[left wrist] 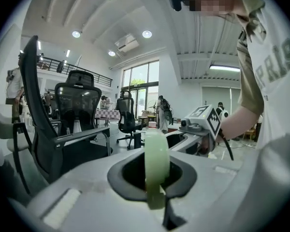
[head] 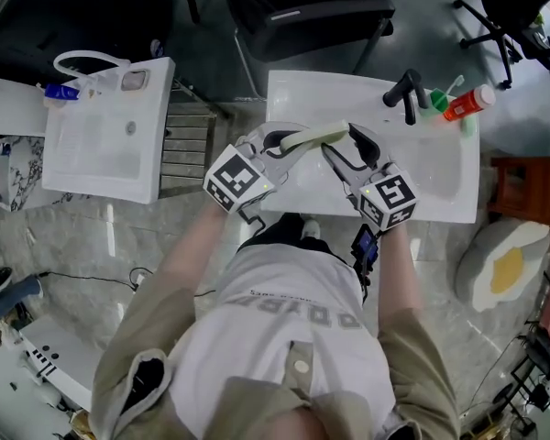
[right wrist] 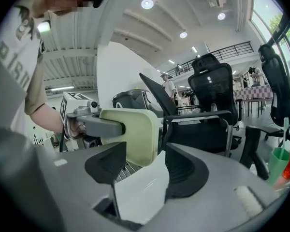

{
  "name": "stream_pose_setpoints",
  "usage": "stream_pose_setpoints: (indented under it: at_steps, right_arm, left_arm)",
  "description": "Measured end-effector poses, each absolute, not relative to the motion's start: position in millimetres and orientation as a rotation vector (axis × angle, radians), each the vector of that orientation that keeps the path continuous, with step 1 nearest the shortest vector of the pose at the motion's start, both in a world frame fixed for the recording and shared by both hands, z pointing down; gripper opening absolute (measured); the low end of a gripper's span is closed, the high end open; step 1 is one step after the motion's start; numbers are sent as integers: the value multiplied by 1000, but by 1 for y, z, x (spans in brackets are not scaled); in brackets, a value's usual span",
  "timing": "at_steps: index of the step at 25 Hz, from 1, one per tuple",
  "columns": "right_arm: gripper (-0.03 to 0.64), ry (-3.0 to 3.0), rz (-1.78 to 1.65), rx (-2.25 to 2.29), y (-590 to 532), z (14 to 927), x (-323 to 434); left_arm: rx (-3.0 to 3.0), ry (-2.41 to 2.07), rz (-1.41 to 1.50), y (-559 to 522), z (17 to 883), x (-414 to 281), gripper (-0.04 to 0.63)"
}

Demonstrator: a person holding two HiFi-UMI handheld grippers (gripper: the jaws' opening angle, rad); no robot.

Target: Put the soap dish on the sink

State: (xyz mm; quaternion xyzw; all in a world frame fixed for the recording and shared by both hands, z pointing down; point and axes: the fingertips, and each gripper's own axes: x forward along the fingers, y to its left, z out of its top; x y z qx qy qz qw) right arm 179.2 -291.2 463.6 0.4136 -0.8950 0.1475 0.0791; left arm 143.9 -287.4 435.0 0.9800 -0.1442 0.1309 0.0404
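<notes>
Soap dish (head: 313, 136) aloft over sink (head: 445, 177), not yet down. Left gripper (head: 286, 141) fingers clamp it; right gripper (head: 344, 147) fingers stand apart.

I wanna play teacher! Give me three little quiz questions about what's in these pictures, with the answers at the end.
1. True or false: the left gripper is shut on the soap dish.
2. What colour is the faucet on the sink? A black, B red, C gold.
3. Fill in: the right gripper has its fingers ____ (apart or together).

Key: 1 true; 2 A; 3 apart.
</notes>
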Motion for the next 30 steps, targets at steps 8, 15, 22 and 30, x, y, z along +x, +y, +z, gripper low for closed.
stream_pose_setpoints:
  at_steps: [8,15,22,30]
  right_arm:
    - [211,-2679,504,1270,-305,471,184]
    - [87,-2639,483,1321,-311,481,182]
    - [31,-2558,591,1374,-319,493,193]
    - [23,-2478,730,1332,-327,509,211]
  left_arm:
    - [2973,-363,394,-297,444,142,14]
    - [2961,-362,418,-302,455,141,14]
    - [2933,-409,438,-311,466,143,14]
    - [2893,-488,500,-321,479,161,15]
